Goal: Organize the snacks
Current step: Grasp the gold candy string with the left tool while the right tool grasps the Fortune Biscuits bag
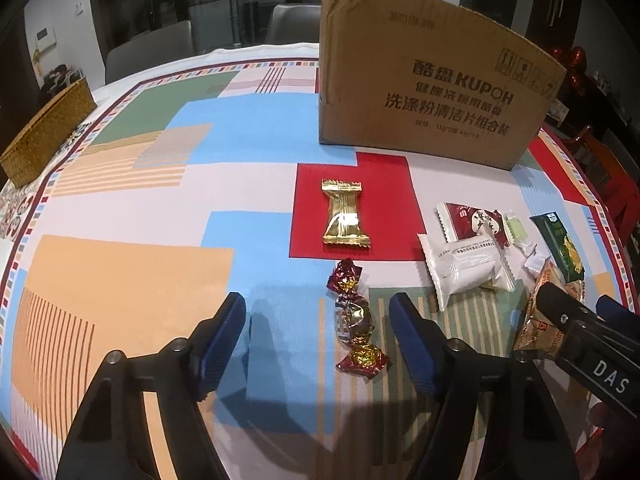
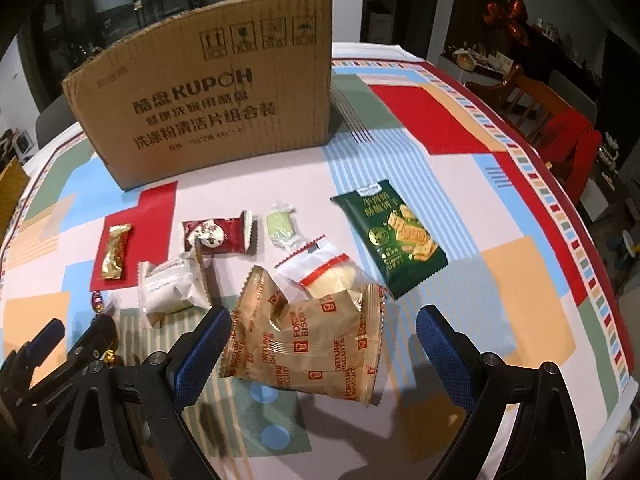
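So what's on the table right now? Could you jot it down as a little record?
Surface: table with a patchwork cloth
Container: cardboard box, standing at the back
Snacks: gold packet, foil candy, white packet, red packet, green candy, green cracker pack, biscuit bag
Left gripper: jaws open either side of the foil candy
Right gripper: jaws open around the biscuit bag

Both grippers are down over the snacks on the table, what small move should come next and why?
Probably close the left gripper on the foil-wrapped candy. The candy lies on the tablecloth between the open blue fingers, which do not yet touch it. Likewise the right gripper straddles the biscuit packet, untouched. The cardboard box stands behind.
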Motion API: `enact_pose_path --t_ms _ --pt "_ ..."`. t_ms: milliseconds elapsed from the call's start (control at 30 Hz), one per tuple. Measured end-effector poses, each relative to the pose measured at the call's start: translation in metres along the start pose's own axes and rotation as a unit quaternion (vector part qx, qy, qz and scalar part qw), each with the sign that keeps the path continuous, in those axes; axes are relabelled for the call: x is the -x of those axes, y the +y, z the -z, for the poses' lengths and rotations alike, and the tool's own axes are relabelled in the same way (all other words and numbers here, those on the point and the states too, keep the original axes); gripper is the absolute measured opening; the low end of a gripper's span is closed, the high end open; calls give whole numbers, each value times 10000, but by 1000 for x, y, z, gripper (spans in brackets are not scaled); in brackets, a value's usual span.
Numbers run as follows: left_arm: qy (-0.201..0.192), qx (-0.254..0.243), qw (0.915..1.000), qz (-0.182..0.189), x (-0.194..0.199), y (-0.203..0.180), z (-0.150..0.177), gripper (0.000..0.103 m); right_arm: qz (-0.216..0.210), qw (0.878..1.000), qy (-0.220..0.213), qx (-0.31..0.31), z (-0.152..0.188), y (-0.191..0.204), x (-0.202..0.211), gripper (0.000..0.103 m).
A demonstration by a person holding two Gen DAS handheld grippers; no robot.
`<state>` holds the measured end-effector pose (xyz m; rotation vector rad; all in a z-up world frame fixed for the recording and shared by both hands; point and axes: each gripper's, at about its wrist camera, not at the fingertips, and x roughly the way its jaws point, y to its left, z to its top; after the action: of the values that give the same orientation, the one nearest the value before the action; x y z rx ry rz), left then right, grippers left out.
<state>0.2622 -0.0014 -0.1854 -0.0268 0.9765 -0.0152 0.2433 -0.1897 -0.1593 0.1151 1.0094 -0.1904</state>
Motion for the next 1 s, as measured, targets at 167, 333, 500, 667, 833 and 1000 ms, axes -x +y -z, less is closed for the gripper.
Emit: enact_pose_path --t_ms 167,333,500,667,833,1000 --pt "68 -75 9999 72 -6 -5 2 64 -6 9997 207 -119 3 -2 -12 95" --pt "63 -123 9999 100 -7 -7 4 53 -77 9994 258 -219 4 -4 -17 93" --pt "43 -198 9997 131 -7 -8 4 33 -141 9991 308 -240 6 -4 -18 60" --pt "64 -193 9996 214 -6 -7 3 19 -240 9987 329 -312 7 -6 -16 43" --pt "39 -174 9996 237 -3 -8 4 19 -325 9986 245 -330 7 -7 -9 39" --pt "-66 -188 9995 232 6 -9 1 19 -371 9987 90 -327 4 -7 2 38"
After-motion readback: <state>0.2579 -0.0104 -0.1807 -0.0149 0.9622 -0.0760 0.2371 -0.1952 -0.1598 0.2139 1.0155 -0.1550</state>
